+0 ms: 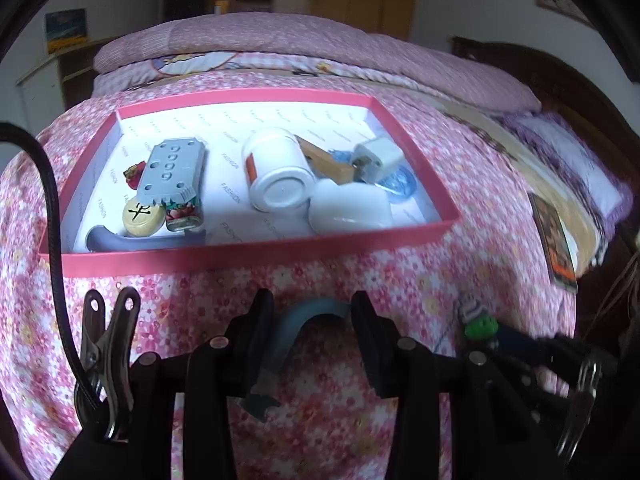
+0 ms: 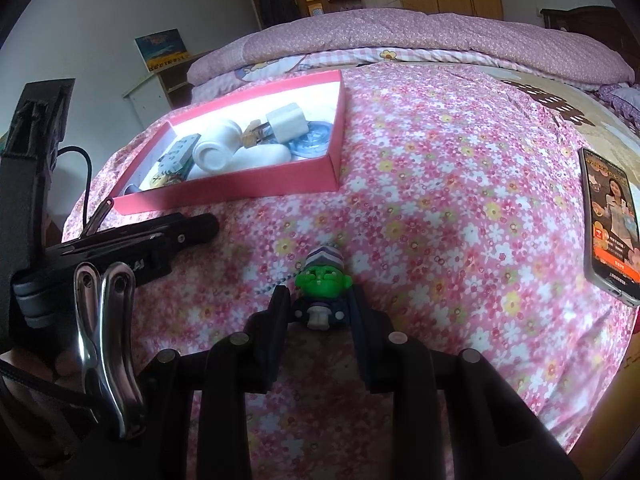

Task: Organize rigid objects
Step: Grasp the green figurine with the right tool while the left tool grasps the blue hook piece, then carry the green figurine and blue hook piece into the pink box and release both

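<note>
Two tongs sit low over the flowered bedspread (image 2: 440,168), and both have free cloth ahead up to the near wall of the pink tray (image 1: 248,250). To my right the spread runs bare as far as a phone (image 2: 610,224) lying near the bed's edge. Folded pink quilts (image 1: 280,40) pile up behind the tray, with wooden wardrobes beyond. My left tongs (image 1: 312,328) stand partly open around a curved blue-grey piece (image 1: 308,314); whether the pads press it I cannot tell. My right tongs (image 2: 320,312) are clamped on a little green-faced figure (image 2: 322,280) resting on the spread. Inside the tray lie a white jar (image 1: 280,168), a grey block (image 1: 172,168), a plug (image 1: 378,158) and a round token (image 1: 143,216), crowding its near side.
</note>
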`<state>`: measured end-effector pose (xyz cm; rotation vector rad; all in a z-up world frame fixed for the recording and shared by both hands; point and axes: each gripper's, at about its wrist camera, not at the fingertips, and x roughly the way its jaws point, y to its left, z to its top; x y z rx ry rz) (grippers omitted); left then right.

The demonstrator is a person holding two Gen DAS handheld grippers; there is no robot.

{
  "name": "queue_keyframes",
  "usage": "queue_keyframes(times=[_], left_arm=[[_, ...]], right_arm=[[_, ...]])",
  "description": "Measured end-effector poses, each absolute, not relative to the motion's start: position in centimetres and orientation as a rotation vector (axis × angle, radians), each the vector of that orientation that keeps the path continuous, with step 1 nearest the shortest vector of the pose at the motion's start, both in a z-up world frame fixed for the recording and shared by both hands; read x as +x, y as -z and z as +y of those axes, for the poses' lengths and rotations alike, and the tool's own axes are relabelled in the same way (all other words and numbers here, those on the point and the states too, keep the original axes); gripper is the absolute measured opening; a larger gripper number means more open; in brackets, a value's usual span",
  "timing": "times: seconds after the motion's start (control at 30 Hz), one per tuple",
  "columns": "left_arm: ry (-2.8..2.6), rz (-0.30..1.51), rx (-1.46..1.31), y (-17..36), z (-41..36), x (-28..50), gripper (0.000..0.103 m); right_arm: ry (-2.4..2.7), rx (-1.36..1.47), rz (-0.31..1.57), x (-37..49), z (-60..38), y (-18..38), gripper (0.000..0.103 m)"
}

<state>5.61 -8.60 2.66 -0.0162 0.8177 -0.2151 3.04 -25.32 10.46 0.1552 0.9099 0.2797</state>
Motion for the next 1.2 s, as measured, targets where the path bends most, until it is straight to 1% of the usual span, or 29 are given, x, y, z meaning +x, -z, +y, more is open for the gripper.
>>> queue_keyframes(times=[0.2, 0.33, 0.5, 0.53, 0.57, 0.6, 0.63, 0.73, 1.2], left_arm=[[0.226, 0.825, 0.034, -2.0, -8.3, 5.0, 0.045], [0.245, 0.828, 0.083, -1.9, -8.8, 4.5, 0.05], [0.256, 0.813, 0.129, -1.5, -8.4, 3.1, 0.05], [0.258, 0.805, 0.121, -1.6, -8.1, 2.9, 0.042], [0.256, 0.802, 0.112, -1.6, -7.8, 2.9, 0.024], [0.254, 0.807, 0.104, -1.7, -7.6, 3.0, 0.018], [0.257, 0.811, 0.09, -1.8, -7.3, 3.1, 0.015], [0.278, 0.815, 0.04, -2.1, -6.5, 3.1, 0.013], [0.255, 0.769, -0.018, -4.5, -4.5, 2.7, 0.013]], right_arm=[[-0.279, 0.151, 0.91, 3.0, -25.2, -10.4, 0.031], [-0.283, 0.155, 0.91, 3.1, -25.2, -10.4, 0.031], [-0.285, 0.158, 0.908, 3.0, -25.3, -10.4, 0.031], [-0.284, 0.158, 0.909, 3.0, -25.3, -10.3, 0.031], [-0.284, 0.159, 0.908, 3.0, -25.3, -10.4, 0.031], [-0.286, 0.162, 0.908, 3.0, -25.3, -10.4, 0.031], [-0.287, 0.164, 0.908, 2.9, -25.2, -10.4, 0.031], [-0.292, 0.163, 0.907, 2.9, -25.0, -10.5, 0.031], [-0.346, 0.158, 0.873, 3.1, -23.6, -12.1, 0.031]])
